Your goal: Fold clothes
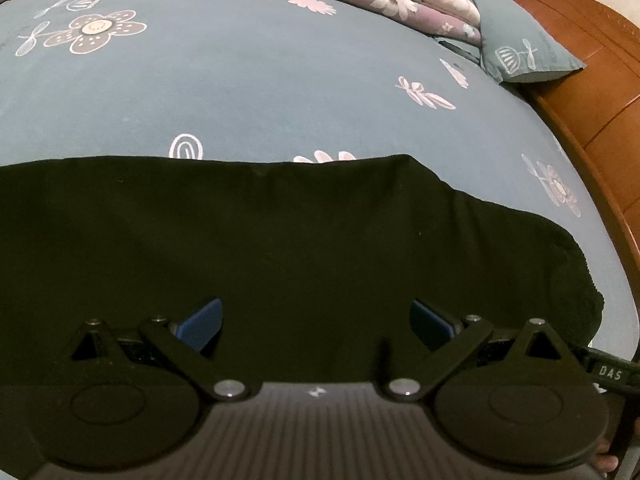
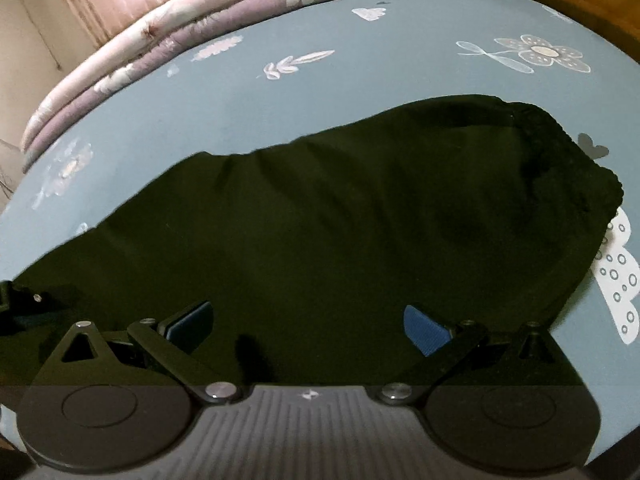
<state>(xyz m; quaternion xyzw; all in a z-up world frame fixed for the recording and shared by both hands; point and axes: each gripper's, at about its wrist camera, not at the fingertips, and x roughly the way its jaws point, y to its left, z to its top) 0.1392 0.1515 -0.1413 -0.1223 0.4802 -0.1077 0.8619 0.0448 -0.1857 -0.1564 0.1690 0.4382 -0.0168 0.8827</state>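
Black garment (image 1: 280,240) spread on the bed, both grippers poised over its near edge.

The left gripper (image 1: 316,324) and right gripper (image 2: 308,326) each hang with blue fingers spread wide — nothing between them, only dark cloth below. The garment (image 2: 320,220) lies flat on the blue flowered bedsheet (image 1: 280,80), its far edge straight in the left wrist view, its right end bunched and rounded. A folded purple quilt (image 2: 160,48) sits along the far side; a wooden bed frame (image 1: 592,80) shows at right, beside a pillow (image 1: 520,44).
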